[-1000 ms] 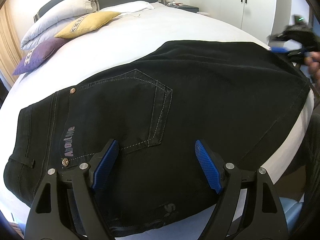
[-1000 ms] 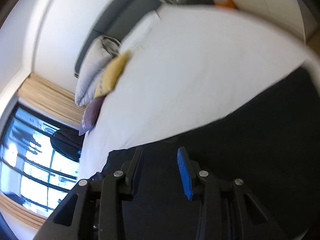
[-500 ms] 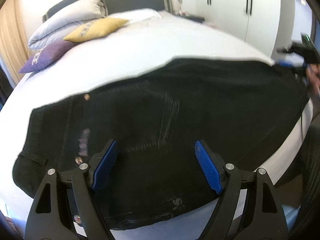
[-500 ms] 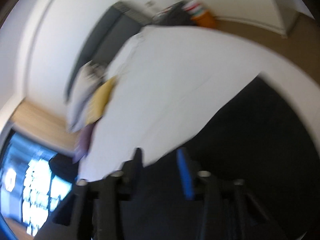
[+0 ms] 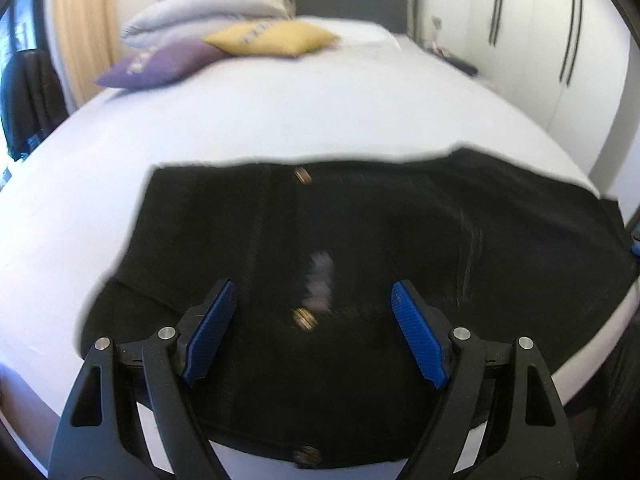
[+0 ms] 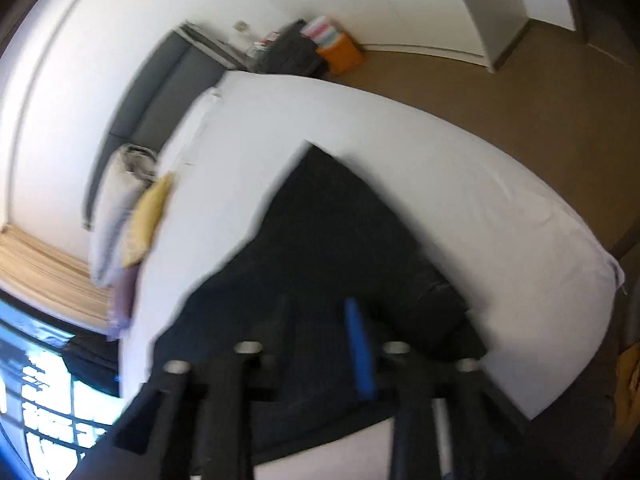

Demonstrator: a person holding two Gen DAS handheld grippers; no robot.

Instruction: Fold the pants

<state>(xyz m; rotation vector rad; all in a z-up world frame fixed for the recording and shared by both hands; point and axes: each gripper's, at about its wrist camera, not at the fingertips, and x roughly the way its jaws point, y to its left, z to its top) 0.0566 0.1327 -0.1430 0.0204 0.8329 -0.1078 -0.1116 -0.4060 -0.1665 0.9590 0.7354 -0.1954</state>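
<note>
- The black denim pants [image 5: 360, 264] lie flat on the white bed sheet [image 5: 280, 120], just ahead of and under both tools, with the waistband end in front of the left gripper [image 5: 312, 336].
- The left gripper hovers over the waistband with jaws wide apart, holding nothing.
- The right gripper [image 6: 320, 336] is over the leg part [image 6: 340, 220]; its jaws stand narrowly apart, and whether they pinch fabric I cannot tell because of blur.
- I judge that the fold is being prepared: next, each tool must close on an edge and lift it across.
</note>
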